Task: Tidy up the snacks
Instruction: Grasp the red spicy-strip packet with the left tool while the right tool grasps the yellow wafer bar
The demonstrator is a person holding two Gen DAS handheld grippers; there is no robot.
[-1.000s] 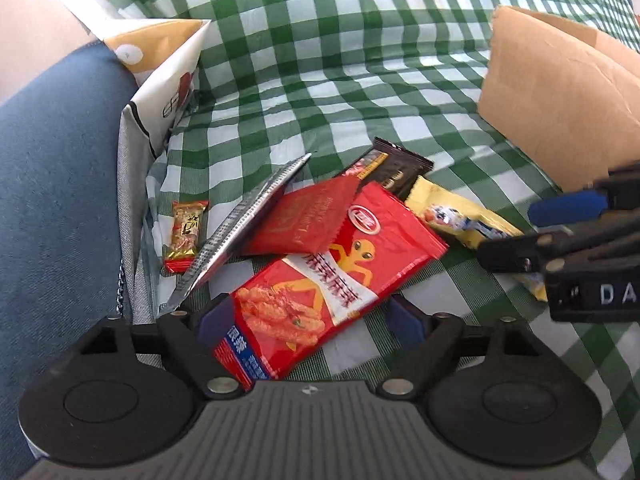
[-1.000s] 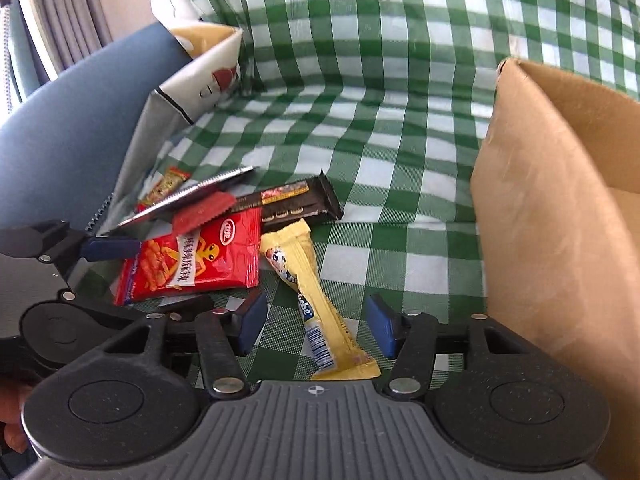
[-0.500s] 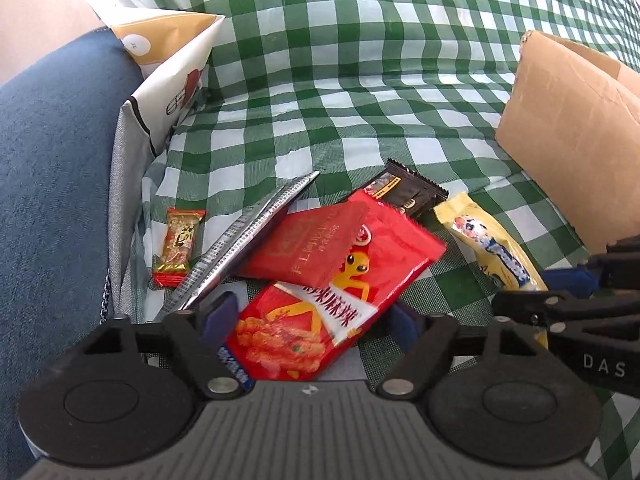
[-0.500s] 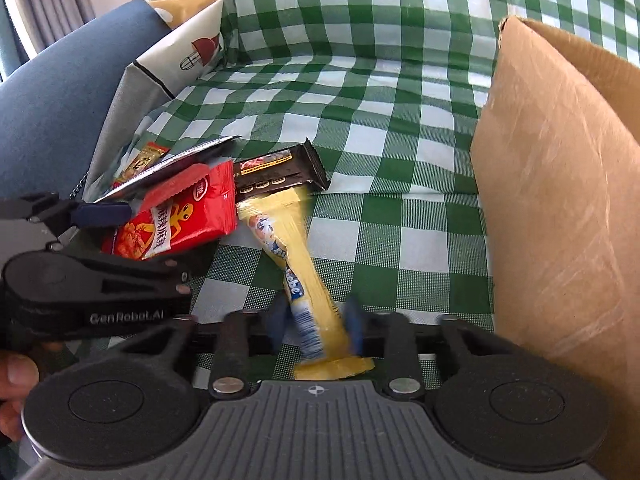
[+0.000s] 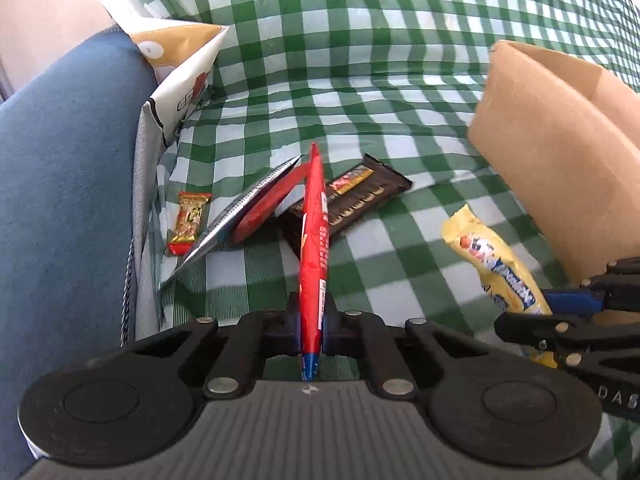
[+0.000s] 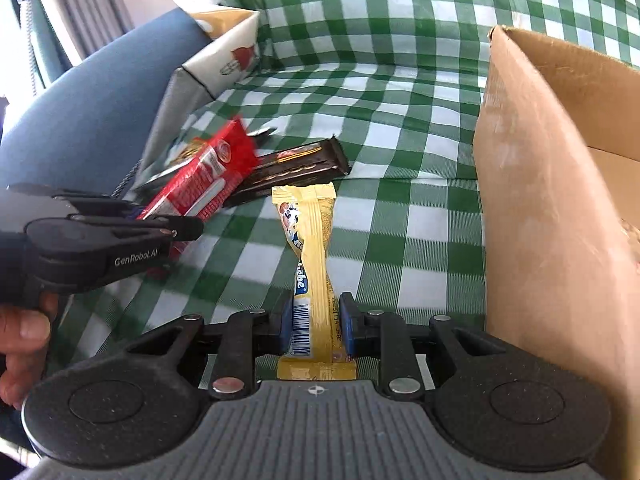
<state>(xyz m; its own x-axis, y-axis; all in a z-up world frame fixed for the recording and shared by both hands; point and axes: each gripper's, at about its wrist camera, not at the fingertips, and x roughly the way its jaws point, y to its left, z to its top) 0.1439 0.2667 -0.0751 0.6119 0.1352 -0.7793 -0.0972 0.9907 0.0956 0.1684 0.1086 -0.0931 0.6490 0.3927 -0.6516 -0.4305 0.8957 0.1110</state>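
My left gripper (image 5: pixel 311 326) is shut on the red snack packet (image 5: pixel 313 240), held edge-on and lifted off the cloth; the packet also shows in the right wrist view (image 6: pixel 204 184). My right gripper (image 6: pixel 314 330) is shut on the yellow snack bar (image 6: pixel 314 248), raised beside the cardboard box (image 6: pixel 540 184); the bar also shows in the left wrist view (image 5: pixel 496 260). A dark chocolate biscuit pack (image 5: pixel 352 200), a flat red sachet (image 5: pixel 268 204), a silver packet (image 5: pixel 236 220) and a small gold candy (image 5: pixel 188 218) lie on the green checked cloth (image 5: pixel 320 80).
The open cardboard box (image 5: pixel 560 168) stands at the right. A blue sofa arm (image 5: pixel 68 200) and a white patterned cushion (image 5: pixel 180 80) bound the left side. A hand (image 6: pixel 24 344) holds the left gripper's handle.
Both grippers have shut: the left on the red packet, which now stands on edge, the right on the yellow bar. Both snacks have lifted off the cloth.
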